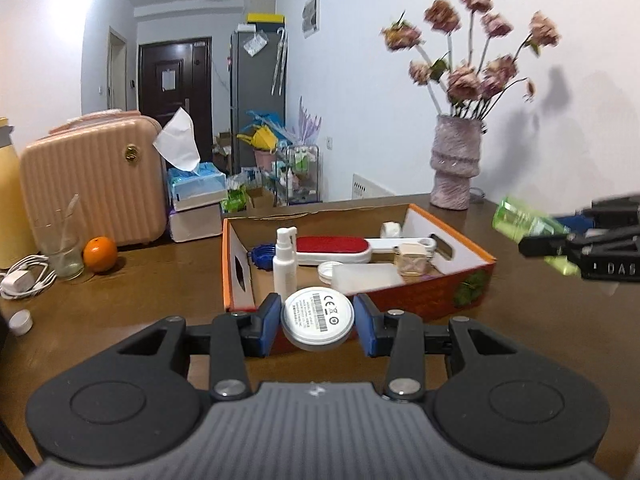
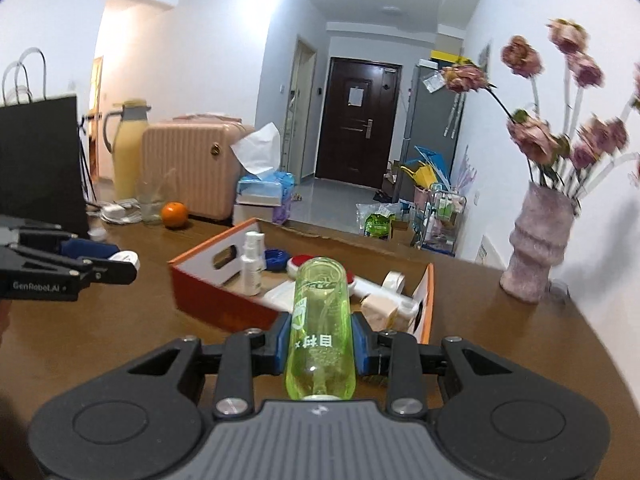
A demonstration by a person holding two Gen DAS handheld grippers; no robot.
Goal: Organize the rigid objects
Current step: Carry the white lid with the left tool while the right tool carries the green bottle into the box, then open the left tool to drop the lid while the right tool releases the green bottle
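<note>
A brown wooden desk [image 1: 160,280] stands against a white wall; a dark door [image 2: 356,120] lies beyond. The right gripper [image 2: 320,344] jaws clamp a green bottle [image 2: 320,320], long axis pointing forward toward the orange box [image 2: 224,304]. The left gripper [image 1: 318,318] jaws grip a white round disc [image 1: 318,316] just before it.

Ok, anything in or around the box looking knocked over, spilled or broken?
Nothing spilled or broken that I can see. In the orange box the white spray bottle stands upright; the red lint brush lies flat. A small white cap sits loose on the table, left of the box.
</note>
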